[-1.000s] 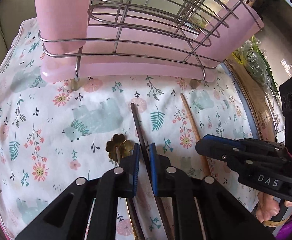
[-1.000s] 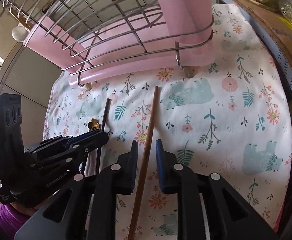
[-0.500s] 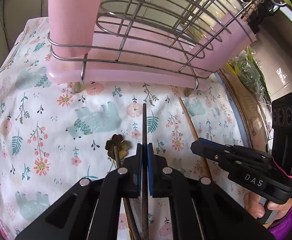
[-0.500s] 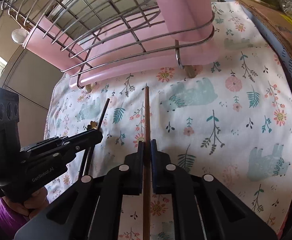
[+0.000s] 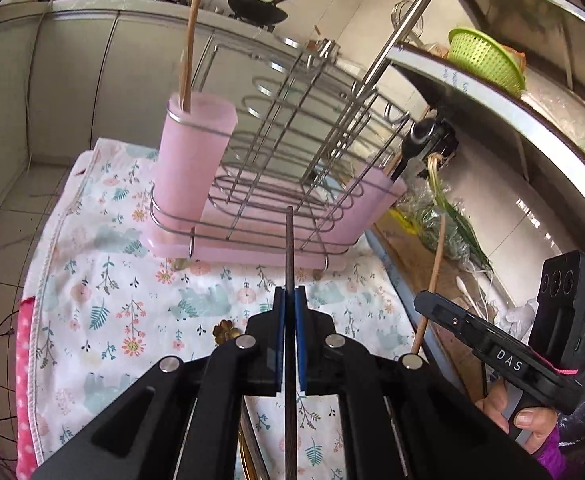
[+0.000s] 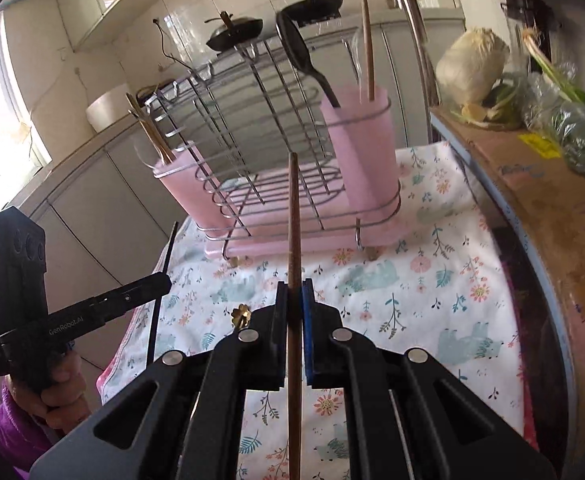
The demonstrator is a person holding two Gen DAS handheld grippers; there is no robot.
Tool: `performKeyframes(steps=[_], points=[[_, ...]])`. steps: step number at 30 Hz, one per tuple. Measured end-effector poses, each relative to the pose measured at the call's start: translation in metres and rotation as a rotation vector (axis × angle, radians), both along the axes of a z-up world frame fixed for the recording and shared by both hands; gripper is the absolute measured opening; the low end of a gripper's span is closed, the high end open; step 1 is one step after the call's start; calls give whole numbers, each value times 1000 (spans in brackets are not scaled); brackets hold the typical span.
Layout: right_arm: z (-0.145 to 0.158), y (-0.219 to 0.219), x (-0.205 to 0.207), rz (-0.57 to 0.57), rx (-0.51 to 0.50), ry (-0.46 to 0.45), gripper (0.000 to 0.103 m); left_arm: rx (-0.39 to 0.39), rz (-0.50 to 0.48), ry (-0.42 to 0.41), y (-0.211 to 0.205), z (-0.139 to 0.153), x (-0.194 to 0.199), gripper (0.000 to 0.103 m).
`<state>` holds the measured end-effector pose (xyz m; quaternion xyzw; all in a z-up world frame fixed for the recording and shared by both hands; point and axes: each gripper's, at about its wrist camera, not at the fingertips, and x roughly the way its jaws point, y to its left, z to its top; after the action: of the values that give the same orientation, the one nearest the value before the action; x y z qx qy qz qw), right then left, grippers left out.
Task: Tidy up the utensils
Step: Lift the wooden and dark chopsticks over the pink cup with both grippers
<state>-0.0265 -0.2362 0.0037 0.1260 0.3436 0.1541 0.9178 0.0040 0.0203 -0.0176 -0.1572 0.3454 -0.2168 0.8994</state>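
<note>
Chopsticks are the business here, one in each gripper. Seen from the left wrist, the left gripper [image 5: 289,300] has its blue pads pinched tight on a dark chopstick [image 5: 289,248], a thin, straight, near-black stick that runs up between the fingers, its tip in front of the wire dish rack [image 5: 292,152]. The rack stands on a pink tray on the floral cloth [image 5: 104,280], with a pink cup [image 5: 190,160] at its near left corner holding one pale wooden stick. At the right of this view the right gripper [image 5: 422,300] grips a light wooden chopstick [image 5: 436,264], tilted upward. A gold flower-ended utensil [image 5: 224,329] lies on the cloth just left of the left fingers.

From the right wrist, the right gripper [image 6: 294,300] has its pads pressed on the brown wooden chopstick [image 6: 293,208], which is round and smooth and thins toward the tip. At left, the left gripper [image 6: 164,278] holds the dark stick [image 6: 160,280] off the cloth edge.

A second ago both sets of fingers stood apart astride the sticks, which lay flat on the cloth; half a second ago they had closed. Now both sticks are lifted clear, and the views take in the whole rack and the kitchen behind it.
</note>
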Motion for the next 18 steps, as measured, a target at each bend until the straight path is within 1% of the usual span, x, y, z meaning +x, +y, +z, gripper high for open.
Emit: performKeyframes(steps=[3, 7, 14, 18], points=[[19, -2, -9, -10, -6, -76, 7, -14, 31, -79, 10, 23, -11, 4], [54, -8, -16, -29, -24, -187, 7, -29, 66, -173, 18, 52, -17, 4], [113, -24, -10, -75, -36, -326, 7, -51, 110, -276, 32, 97, -10, 4], [144, -33, -3, -113, -50, -410, 7, -60, 134, -325, 35, 116, 0, 4]])
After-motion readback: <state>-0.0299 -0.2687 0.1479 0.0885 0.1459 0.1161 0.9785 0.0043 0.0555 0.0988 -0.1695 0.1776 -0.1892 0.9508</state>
